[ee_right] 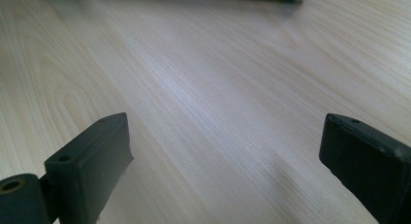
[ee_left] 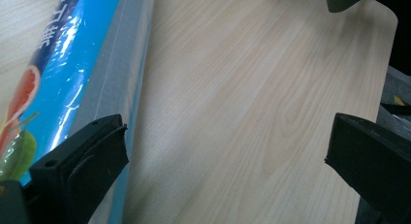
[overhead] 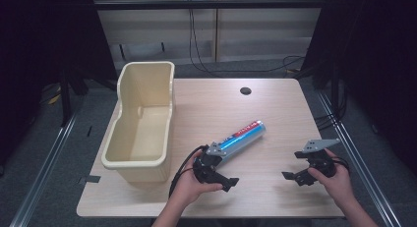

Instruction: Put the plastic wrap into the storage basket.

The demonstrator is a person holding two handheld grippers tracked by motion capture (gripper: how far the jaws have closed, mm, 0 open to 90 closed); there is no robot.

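The pale wood-grain table (overhead: pixel 275 119) carries 2 things: a cream plastic bin (overhead: pixel 142 121) standing upright along its left side, and a long blue foil-wrapped roll with a red band near its far end (overhead: pixel 241 135), lying flat near the table's middle, well apart from the bin. The roll's long axis runs diagonally, its near end pointing toward the person's left and its far end toward the back right. The left gripper (overhead: pixel 223 180) sits just at that near end, so it is the nearer of the 2; in the left gripper view the roll (ee_left: pixel 72 78) lies just outside the left-hand jaw, not between the jaws, which stand wide apart over bare wood. The right gripper (overhead: pixel 295 177) rests farther off to the right, its jaws also spread wide with nothing between them.
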